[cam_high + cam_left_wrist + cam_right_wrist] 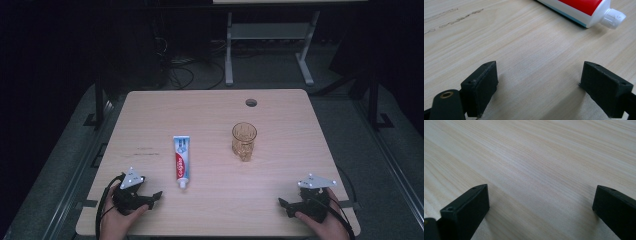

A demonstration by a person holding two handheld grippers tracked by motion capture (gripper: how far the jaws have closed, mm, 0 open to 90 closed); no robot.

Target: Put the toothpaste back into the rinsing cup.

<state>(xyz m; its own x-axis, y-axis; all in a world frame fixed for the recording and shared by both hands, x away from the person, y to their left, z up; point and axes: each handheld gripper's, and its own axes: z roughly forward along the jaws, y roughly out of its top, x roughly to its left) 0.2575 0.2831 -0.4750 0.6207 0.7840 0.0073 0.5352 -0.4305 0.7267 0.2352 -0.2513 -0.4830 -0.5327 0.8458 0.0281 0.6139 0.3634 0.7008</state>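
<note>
Reaching for the toothpaste tube (181, 161): keep left gripper (154, 196) jaws wide, empty like right gripper (285, 204), grab mid-body.

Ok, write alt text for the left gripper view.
A toothpaste tube with a white cap lies on its side on the pale wooden table, at the top of the view. Below it, the left tool stands open, with nothing between its two black jaws.

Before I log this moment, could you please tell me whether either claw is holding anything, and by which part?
Nothing is held. The left claw and right claw stand open over bare table; the toothpaste and glass lie untouched.
</note>
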